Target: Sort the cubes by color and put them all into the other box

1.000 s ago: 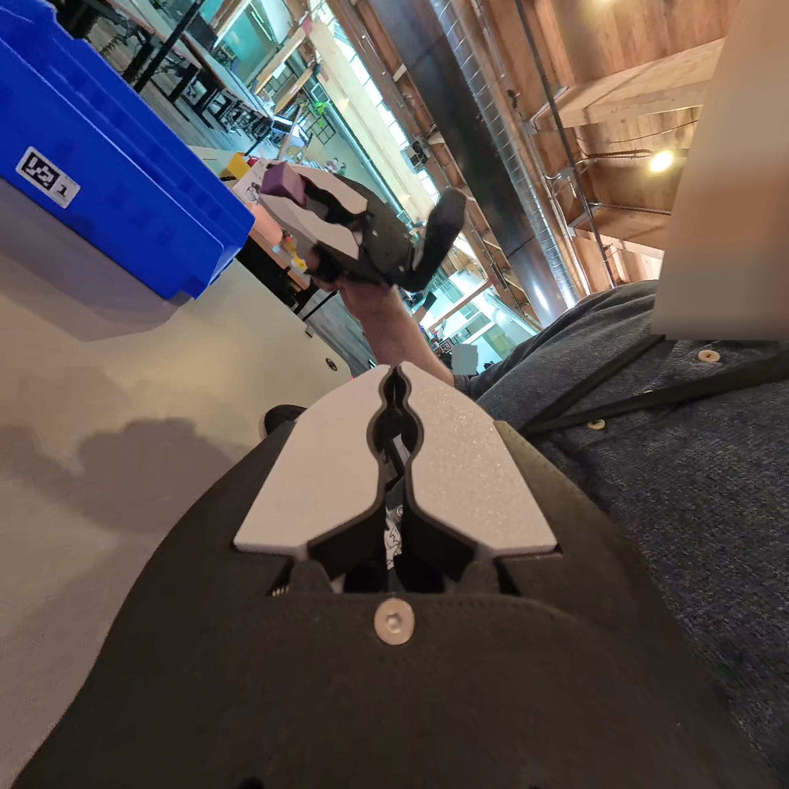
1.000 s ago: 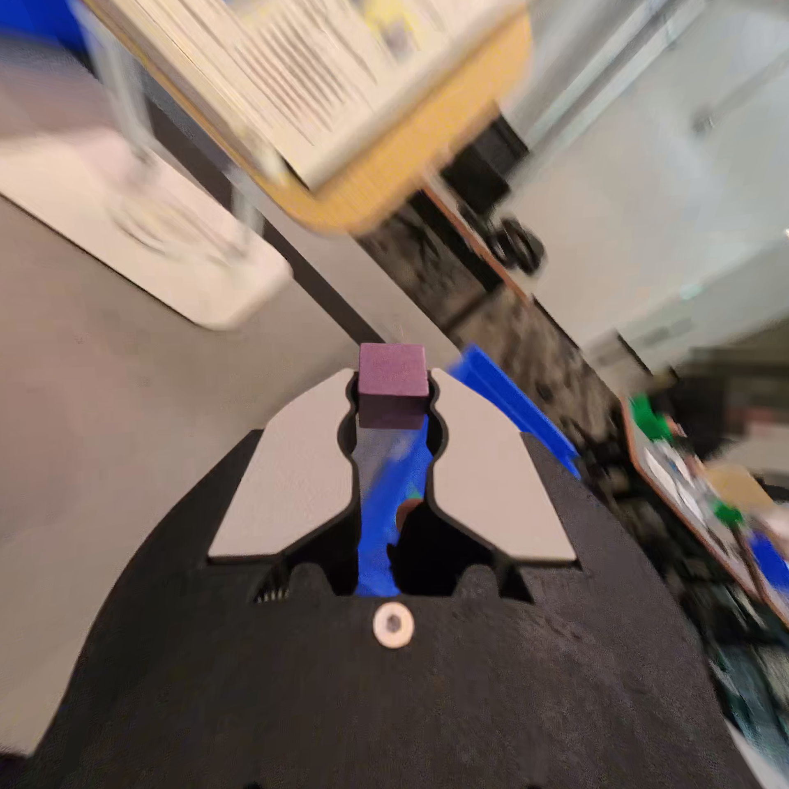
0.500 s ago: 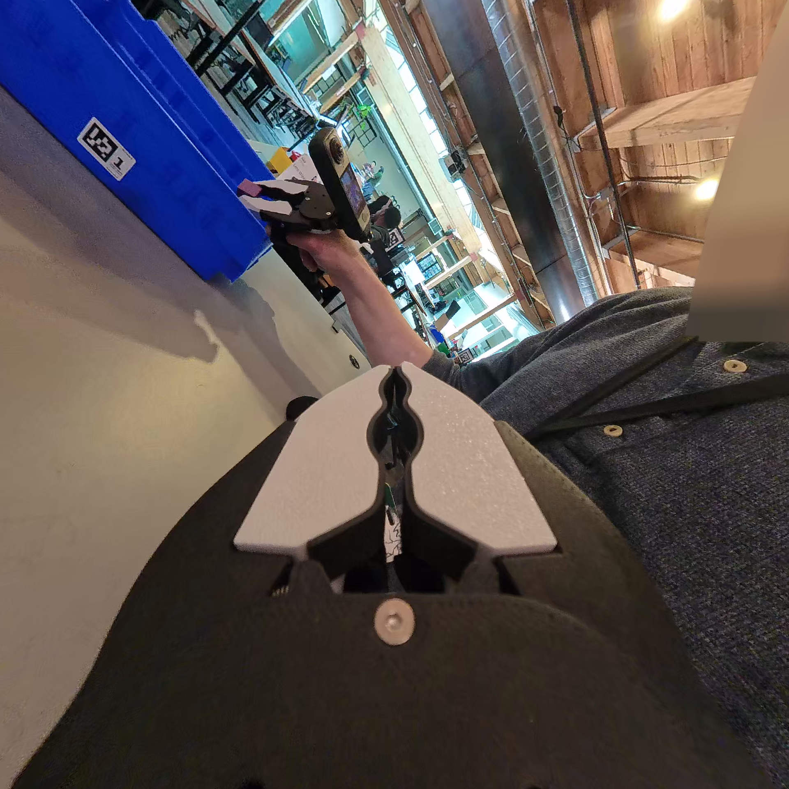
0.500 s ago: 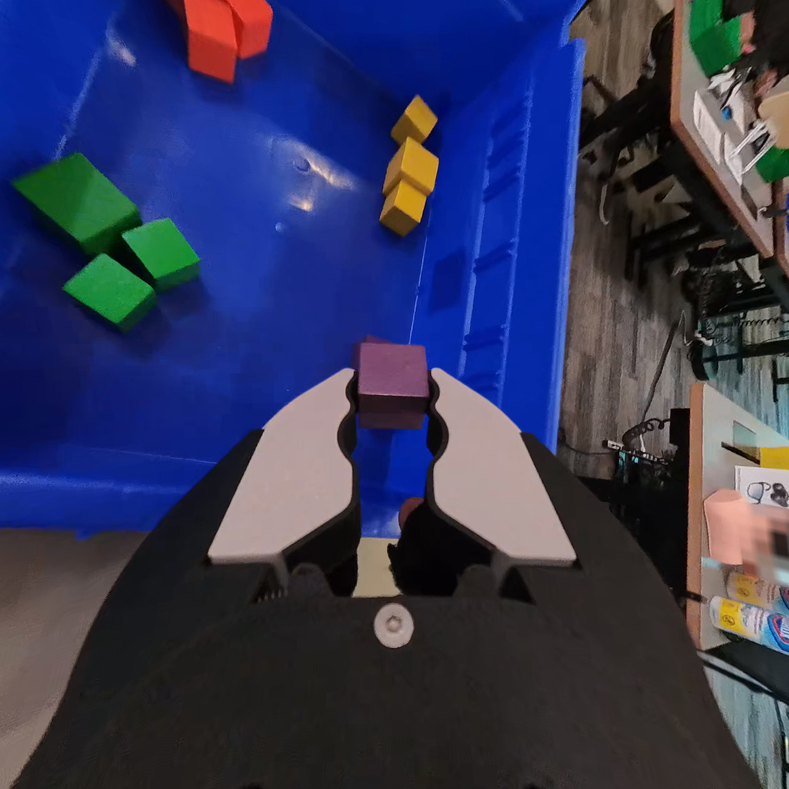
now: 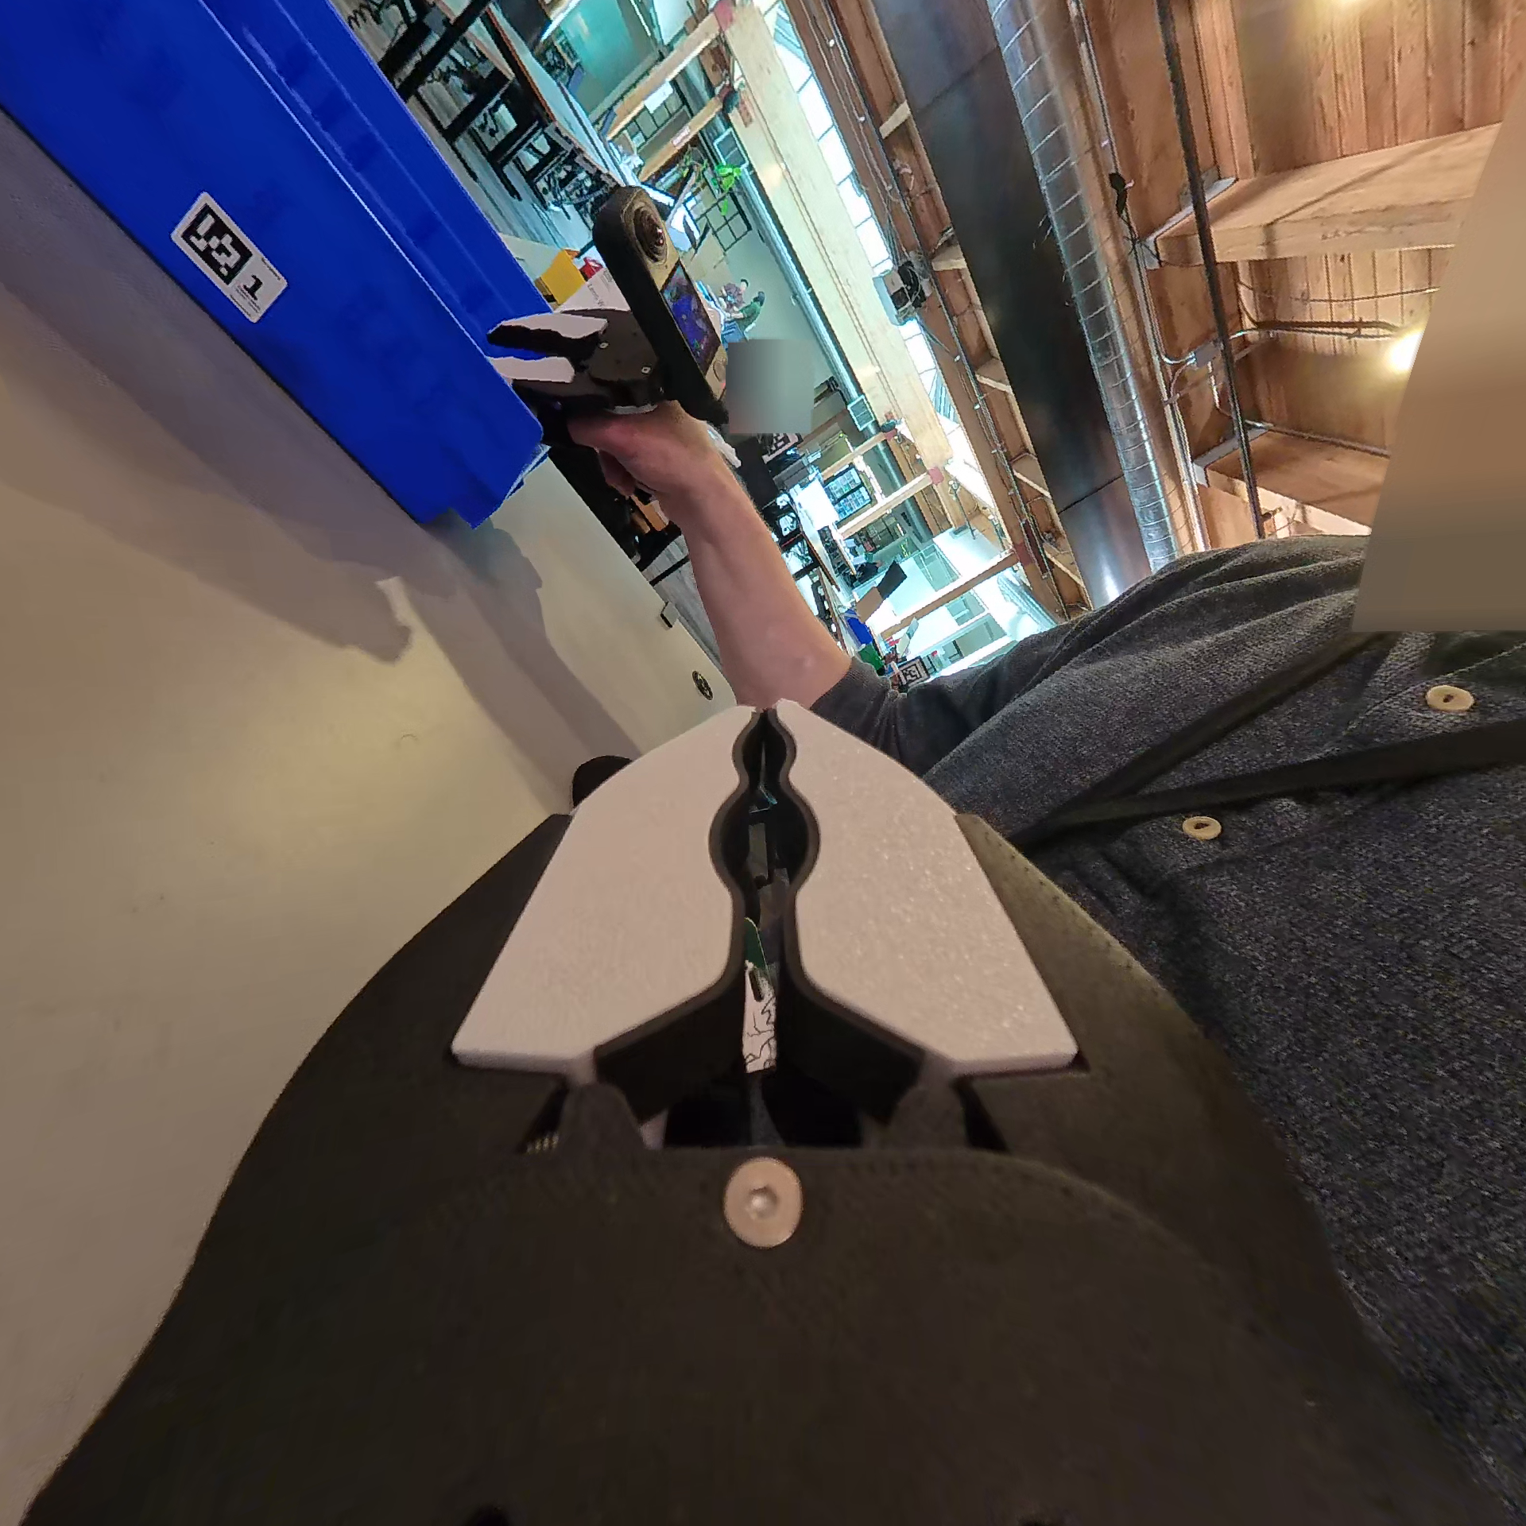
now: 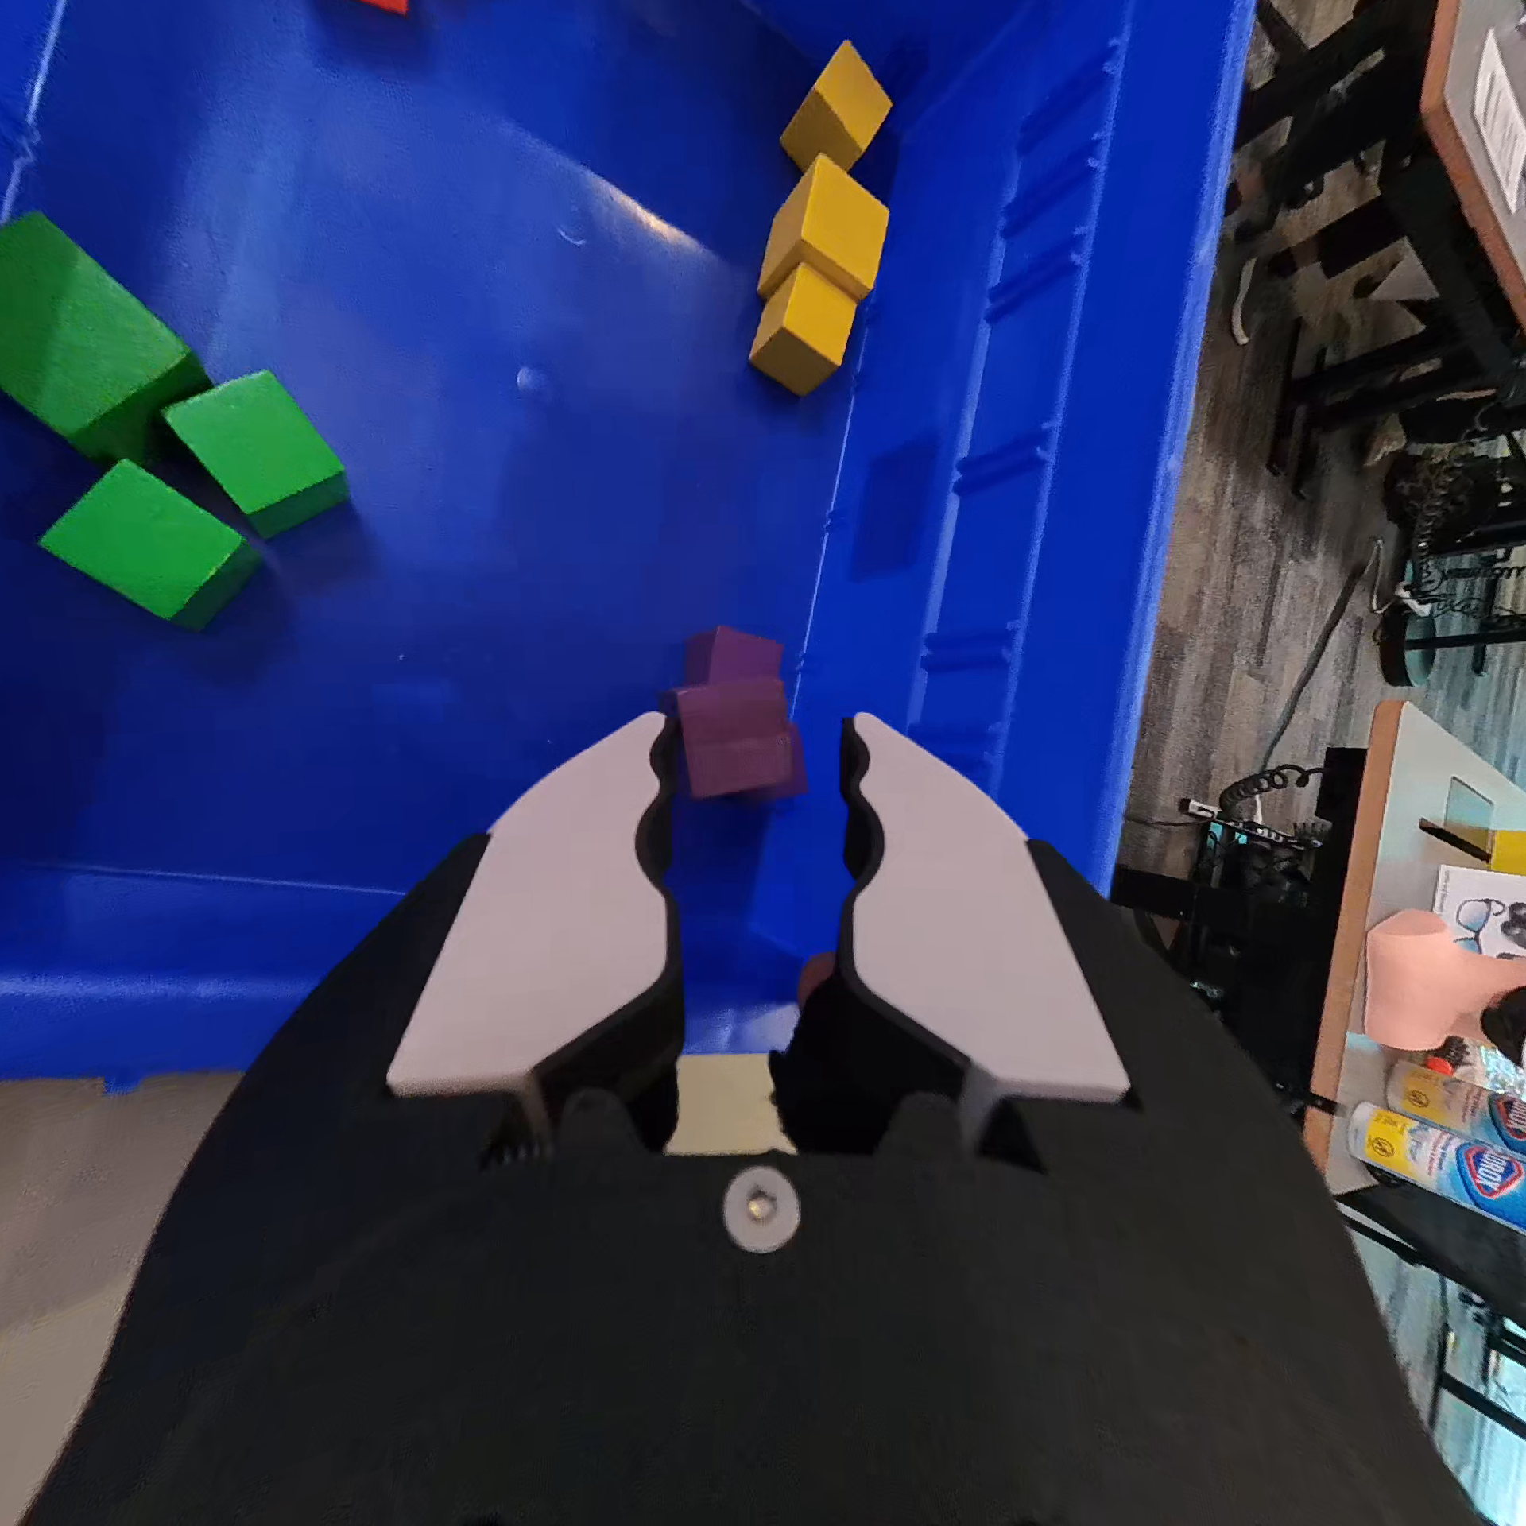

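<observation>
Blue box [image 6: 974,462] on the desk [image 5: 206,784]. Right hand-held gripper [image 6: 753,727] over its near right corner, fingers spread, gripping nothing. Purple cube [image 6: 735,747] blurred between the tips, second purple cube [image 6: 735,656] just beyond, box wall close alongside. Yellow cubes [image 6: 826,223] farther along that wall, green cubes [image 6: 165,446] left. Left hand-held gripper [image 5: 764,718] closed on nothing, facing the person's shirt [image 5: 1239,826].

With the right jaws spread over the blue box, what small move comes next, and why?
Probably lift the right gripper straight up out of the blue box. Its jaws stand apart, the purple cube sits loose beside another purple cube, so this placement looks done.
</observation>
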{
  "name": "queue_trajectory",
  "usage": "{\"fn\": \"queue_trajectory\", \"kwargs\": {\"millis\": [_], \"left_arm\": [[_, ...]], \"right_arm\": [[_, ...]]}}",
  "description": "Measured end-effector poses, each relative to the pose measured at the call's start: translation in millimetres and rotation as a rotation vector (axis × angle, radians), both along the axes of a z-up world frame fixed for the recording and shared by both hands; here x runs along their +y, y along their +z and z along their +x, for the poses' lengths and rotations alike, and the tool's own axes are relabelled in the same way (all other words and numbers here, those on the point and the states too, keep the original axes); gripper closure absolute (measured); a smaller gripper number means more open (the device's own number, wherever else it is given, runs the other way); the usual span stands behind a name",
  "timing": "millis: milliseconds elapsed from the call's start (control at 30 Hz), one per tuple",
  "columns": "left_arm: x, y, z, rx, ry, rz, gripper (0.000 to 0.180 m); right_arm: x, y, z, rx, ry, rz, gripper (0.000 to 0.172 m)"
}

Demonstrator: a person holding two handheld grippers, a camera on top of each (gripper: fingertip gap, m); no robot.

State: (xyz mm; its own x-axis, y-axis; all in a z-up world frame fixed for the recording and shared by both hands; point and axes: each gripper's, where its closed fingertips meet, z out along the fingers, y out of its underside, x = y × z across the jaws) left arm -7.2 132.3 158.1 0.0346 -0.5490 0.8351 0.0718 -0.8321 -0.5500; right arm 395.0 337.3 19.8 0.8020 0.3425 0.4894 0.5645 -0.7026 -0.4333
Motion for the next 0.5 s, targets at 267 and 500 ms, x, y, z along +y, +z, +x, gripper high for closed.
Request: {"fn": "queue_trajectory", "kwargs": {"millis": [267, 500], "left_arm": [[-2, 1, 3, 0.01, -0.006, 0.006, 0.18], [-3, 0, 10, 0.021, -0.015, 0.015, 0.18]], "right_arm": [[-16, 45, 1, 0.029, -0.012, 0.135, 0.144], [-48, 90, -30, 0.213, 0.053, 0.273, 0.152]]}}
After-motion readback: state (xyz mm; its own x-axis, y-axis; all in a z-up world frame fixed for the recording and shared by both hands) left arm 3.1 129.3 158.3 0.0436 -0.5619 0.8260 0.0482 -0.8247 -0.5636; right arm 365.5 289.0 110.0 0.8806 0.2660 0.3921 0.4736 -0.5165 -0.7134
